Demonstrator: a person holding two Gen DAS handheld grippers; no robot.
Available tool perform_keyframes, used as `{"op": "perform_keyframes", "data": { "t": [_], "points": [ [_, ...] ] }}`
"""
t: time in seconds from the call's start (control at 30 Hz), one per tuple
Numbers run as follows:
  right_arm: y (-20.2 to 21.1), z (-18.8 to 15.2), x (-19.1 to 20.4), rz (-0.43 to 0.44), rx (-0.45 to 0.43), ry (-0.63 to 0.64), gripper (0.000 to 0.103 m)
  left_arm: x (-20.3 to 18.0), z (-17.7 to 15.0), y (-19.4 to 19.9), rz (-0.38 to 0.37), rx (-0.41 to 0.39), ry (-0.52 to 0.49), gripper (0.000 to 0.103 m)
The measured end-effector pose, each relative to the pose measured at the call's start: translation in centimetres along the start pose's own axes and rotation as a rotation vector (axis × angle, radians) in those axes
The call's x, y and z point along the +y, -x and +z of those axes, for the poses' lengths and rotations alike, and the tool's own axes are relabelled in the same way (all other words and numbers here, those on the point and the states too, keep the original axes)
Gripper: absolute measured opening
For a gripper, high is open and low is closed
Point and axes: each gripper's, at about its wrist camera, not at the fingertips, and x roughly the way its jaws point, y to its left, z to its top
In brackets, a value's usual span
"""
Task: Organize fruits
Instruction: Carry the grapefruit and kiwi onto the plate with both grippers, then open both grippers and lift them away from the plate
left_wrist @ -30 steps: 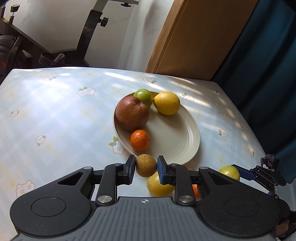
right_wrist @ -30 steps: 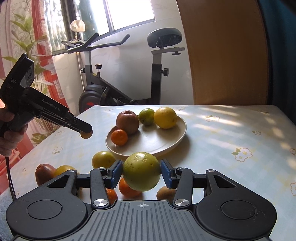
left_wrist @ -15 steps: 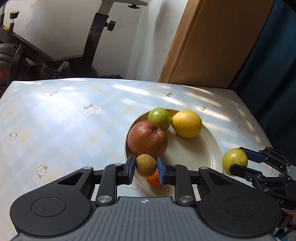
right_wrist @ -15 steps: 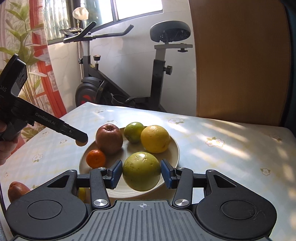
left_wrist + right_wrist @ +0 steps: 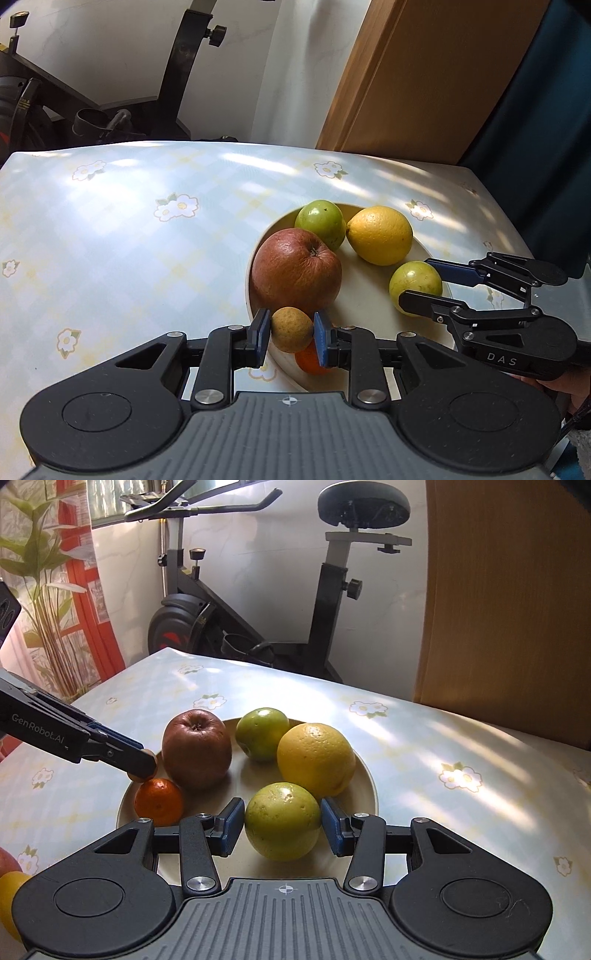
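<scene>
Both tools grip fruit above the plate [image 5: 364, 775]

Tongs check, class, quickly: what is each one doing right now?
Left tongs: shut on the small brown fruit.
Right tongs: shut on the yellow-green fruit.

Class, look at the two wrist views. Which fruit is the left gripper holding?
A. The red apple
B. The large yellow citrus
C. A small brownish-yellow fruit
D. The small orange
C: the left gripper is shut on a small brownish-yellow fruit above the plate rim, while the red apple, yellow citrus and small orange lie on the plate.
</scene>
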Motion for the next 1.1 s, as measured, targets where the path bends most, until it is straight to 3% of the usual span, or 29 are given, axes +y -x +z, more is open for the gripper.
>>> {"op": "perform_keyframes", "data": {
  "t": [0.47, 0.77, 1.1],
  "points": [
    [-3.0, 2.2, 3.7, 0.028, 0.015, 0.188, 0.043, 1.0, 0.0, -0.2, -0.020, 0.008, 0.050, 0.027],
    [-2.6, 2.0, 3.7, 0.018, -0.004, 0.161, 0.043, 0.9, -0.4, 0.1, -0.010, 0.001, 0.039, 0.028],
    [1.0, 1.7, 3.7, 0.012, -0.071, 0.117, 0.043, 0.5, -0.9, 2.1, 0.010, -0.050, 0.029, 0.028]
  ]
}}
